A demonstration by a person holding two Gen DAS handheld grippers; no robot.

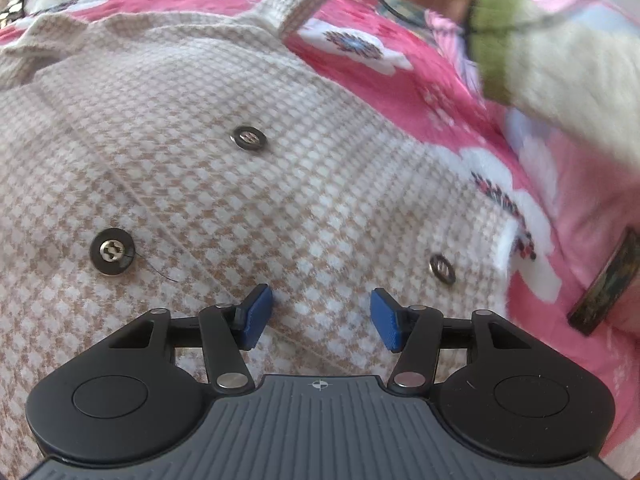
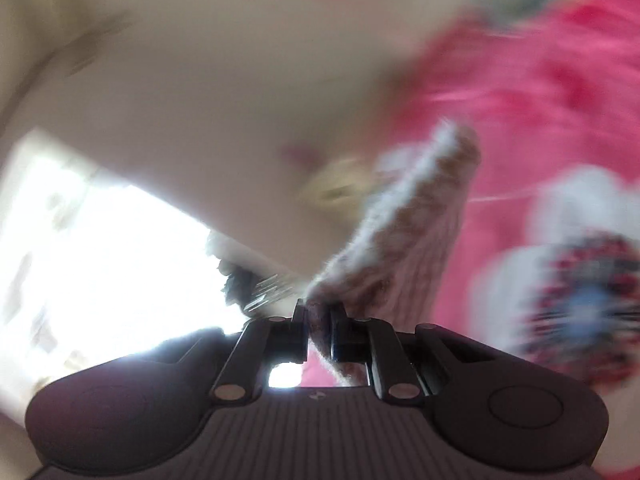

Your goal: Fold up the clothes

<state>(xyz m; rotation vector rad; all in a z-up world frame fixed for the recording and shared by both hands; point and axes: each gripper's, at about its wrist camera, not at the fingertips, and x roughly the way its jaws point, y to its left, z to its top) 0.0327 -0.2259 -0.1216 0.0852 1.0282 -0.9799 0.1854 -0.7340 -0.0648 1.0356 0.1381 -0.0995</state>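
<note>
The right tongs (image 2: 319, 318) pinch a checked knit strip (image 2: 416, 236) above a pink blanket (image 2: 532, 92).

Surface is covered by a pink blanket (image 1: 460, 92) with white flower print; what lies under it cannot be told. Beige-and-white houndstooth garment (image 1: 240, 184) with dark buttons lies spread flat on the blanket, covering most of the left wrist view. Dark flat object (image 1: 608, 280) rests on the blanket at right, unclear what. Right wrist view blurred, pink floral blanket (image 2: 540, 92) visible.
</note>
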